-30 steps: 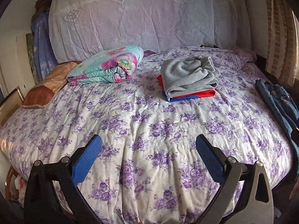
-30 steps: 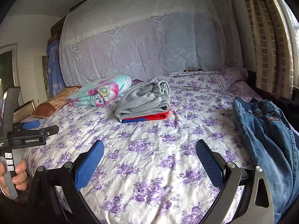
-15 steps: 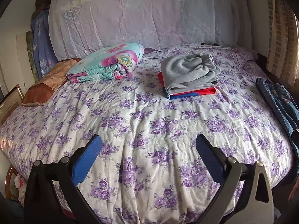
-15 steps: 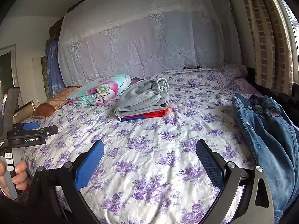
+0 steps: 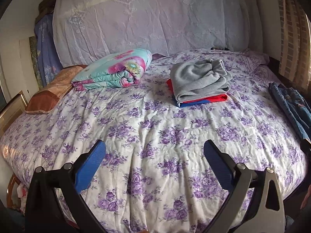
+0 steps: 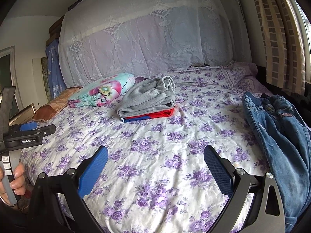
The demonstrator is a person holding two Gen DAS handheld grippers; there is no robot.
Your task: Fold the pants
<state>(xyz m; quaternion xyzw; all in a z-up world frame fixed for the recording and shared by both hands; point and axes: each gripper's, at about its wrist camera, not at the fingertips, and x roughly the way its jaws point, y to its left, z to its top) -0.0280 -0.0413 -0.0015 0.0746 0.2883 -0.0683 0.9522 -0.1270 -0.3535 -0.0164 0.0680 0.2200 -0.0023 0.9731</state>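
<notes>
Blue jeans (image 6: 279,136) lie unfolded in a heap along the right edge of the bed; they also show in the left wrist view (image 5: 289,104). Folded grey pants (image 6: 149,99) sit on a folded red and blue garment (image 6: 151,116) mid-bed, also in the left wrist view (image 5: 200,81). My left gripper (image 5: 154,155) is open and empty above the bed's near edge. My right gripper (image 6: 155,159) is open and empty, left of the jeans. The left gripper's body (image 6: 25,136) shows at the left of the right wrist view, held by a hand.
The bed (image 5: 155,128) has a purple floral sheet. A folded floral quilt (image 5: 114,71) and a brown pillow (image 5: 50,91) lie at the back left. A lace-draped headboard (image 5: 147,19) stands behind. Striped curtains (image 6: 278,33) hang on the right.
Both views have tilted up and pulled back slightly, so the bed and clothes sit a little lower. Both grippers stay open and empty.
</notes>
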